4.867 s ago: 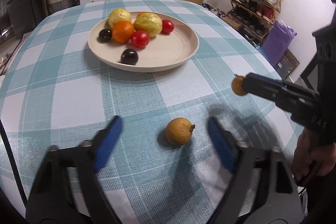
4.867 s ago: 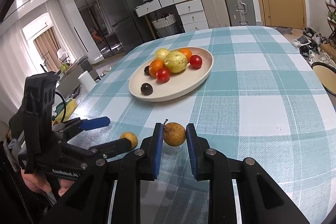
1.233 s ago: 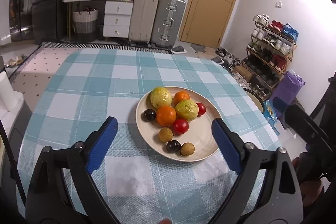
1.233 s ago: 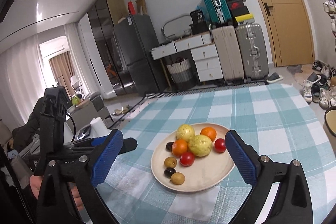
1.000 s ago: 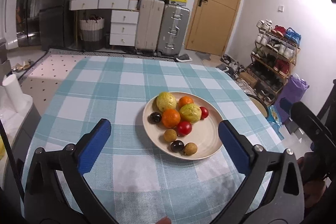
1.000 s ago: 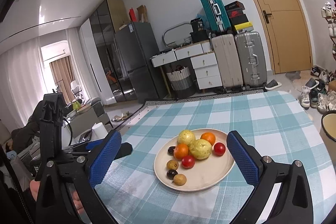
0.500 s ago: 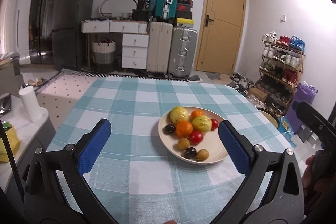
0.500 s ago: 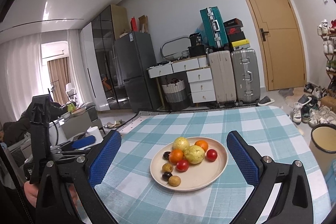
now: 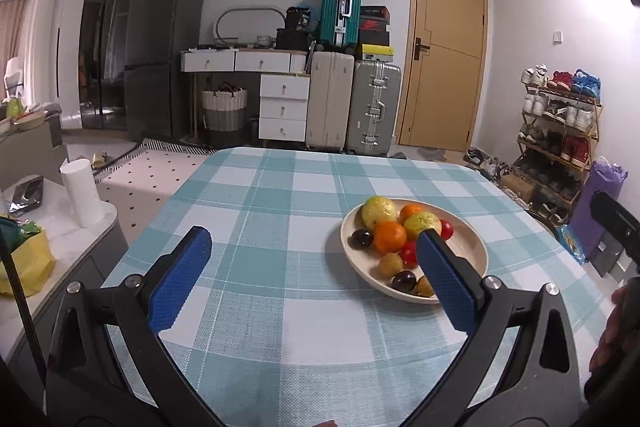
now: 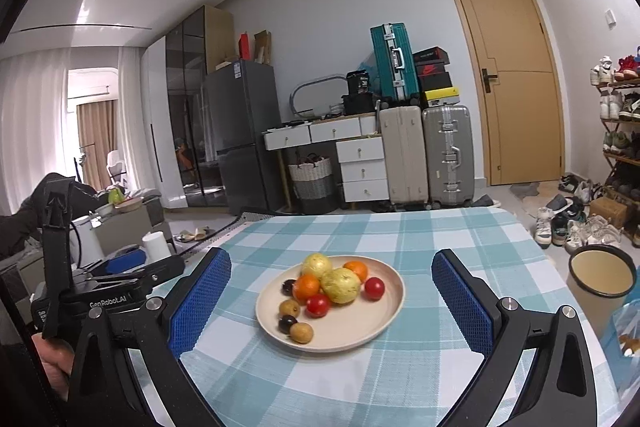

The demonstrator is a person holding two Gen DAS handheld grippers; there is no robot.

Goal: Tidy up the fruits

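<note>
- Your left gripper (image 9: 312, 267) sits above the near part of the checked tablecloth (image 9: 280, 211), fingers spread wide, nothing between the blue pads (image 9: 180, 279).
- Your right gripper (image 10: 332, 303) is likewise raised over the table, fingers wide apart and holding nothing; the plate (image 10: 384, 323) shows in the gap between them.
- The plate rests on the tablecloth, right of center in the left wrist view; its near rim is partly hidden there by your left gripper's right finger.
- All visible fruit lies on the plate, 9 pieces counted in the right wrist view.
- Rear cluster: 2 yellow-green fruits (image 10: 340, 285), 2 oranges (image 10: 306, 287) and 1 dark plum (image 10: 289, 286), touching or just beside one another.
- 2 red tomatoes: 1 (image 10: 374, 287) at the right of the cluster, 1 (image 10: 318, 305) in front of it.
- Front left of the plate: 1 tan fruit (image 10: 289, 307), 1 dark plum (image 10: 286, 323), and 1 tan fruit (image 10: 301, 332) nearest you, in a loose row.
- Background: suitcases (image 10: 424, 155) and a white drawer unit (image 10: 362, 167) stand against the far wall.
</note>
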